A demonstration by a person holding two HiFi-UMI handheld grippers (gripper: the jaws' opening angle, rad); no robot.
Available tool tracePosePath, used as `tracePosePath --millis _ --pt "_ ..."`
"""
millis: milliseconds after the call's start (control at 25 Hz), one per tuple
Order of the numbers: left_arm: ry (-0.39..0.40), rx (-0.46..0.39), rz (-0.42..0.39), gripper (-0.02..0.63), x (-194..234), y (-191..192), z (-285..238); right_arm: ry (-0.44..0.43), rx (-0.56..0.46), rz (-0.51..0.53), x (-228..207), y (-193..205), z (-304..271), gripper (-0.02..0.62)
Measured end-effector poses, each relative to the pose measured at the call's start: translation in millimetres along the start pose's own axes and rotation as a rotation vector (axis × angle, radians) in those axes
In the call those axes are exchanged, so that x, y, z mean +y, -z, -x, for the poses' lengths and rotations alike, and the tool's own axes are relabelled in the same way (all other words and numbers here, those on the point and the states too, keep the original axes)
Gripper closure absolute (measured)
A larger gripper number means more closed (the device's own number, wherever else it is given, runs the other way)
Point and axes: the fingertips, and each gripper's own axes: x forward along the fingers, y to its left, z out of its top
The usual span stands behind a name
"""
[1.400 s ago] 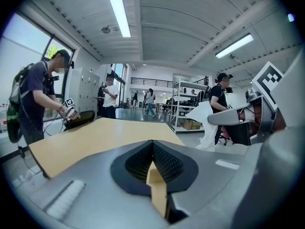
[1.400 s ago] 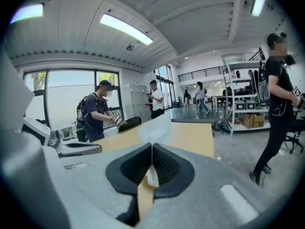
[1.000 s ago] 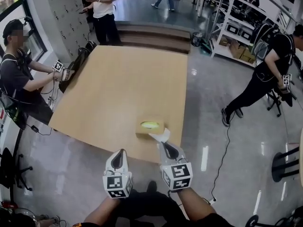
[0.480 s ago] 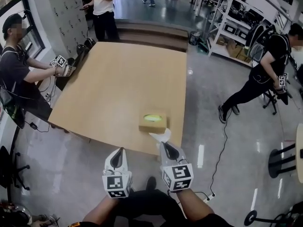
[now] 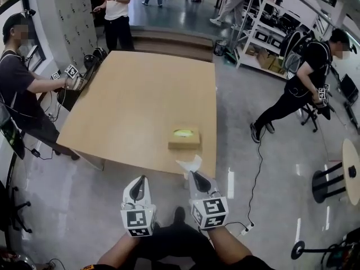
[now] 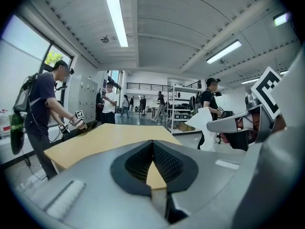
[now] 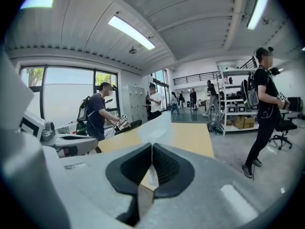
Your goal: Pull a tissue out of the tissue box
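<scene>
A tan tissue box (image 5: pixel 184 138) with a green-rimmed slot lies near the front right corner of the wooden table (image 5: pixel 129 111). In the head view my right gripper (image 5: pixel 194 175) hangs over the floor just short of the table's edge, shut on a white tissue (image 5: pixel 190 165) that is clear of the box. The right gripper view shows that tissue (image 7: pixel 155 128) pinched between the closed jaws of the right gripper (image 7: pixel 152 148). My left gripper (image 5: pixel 142 179) hangs beside it on the left, shut and empty. In its own view the left gripper (image 6: pixel 152 142) has its jaws together, with the tissue (image 6: pixel 202 126) to the right.
A person (image 5: pixel 22 89) holding grippers stands at the table's left edge, another person (image 5: pixel 117 16) at its far end. A third person (image 5: pixel 298 91) strides across the floor on the right, near shelves (image 5: pixel 270 32). A cable (image 5: pixel 257 167) runs over the floor; a round stand (image 5: pixel 329 180) is at right.
Both grippers have drawn back from the table, the right one carrying the tissue. The box now lies farther from them, with a gap between it and the tissue.
</scene>
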Motion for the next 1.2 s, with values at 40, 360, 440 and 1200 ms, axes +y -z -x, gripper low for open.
tracePosePath --millis 40,360,440,1200 --pt "0.003 0.001 0.002 0.588 4 2 6 0.007 0.002 -0.003 6 2 4 0.595" --pt "0.072 -0.002 0.035 0.588 7 12 39 0.052 0.010 -0.012 41 18 41 0.595" --pt "0.084 -0.006 0.045 0.589 1 10 44 0.057 0.010 -0.011 43 22 50 0.595" --pt "0.064 0.007 0.023 0.589 -67 23 41 0.020 -0.011 0.003 -9 30 102 0.598"
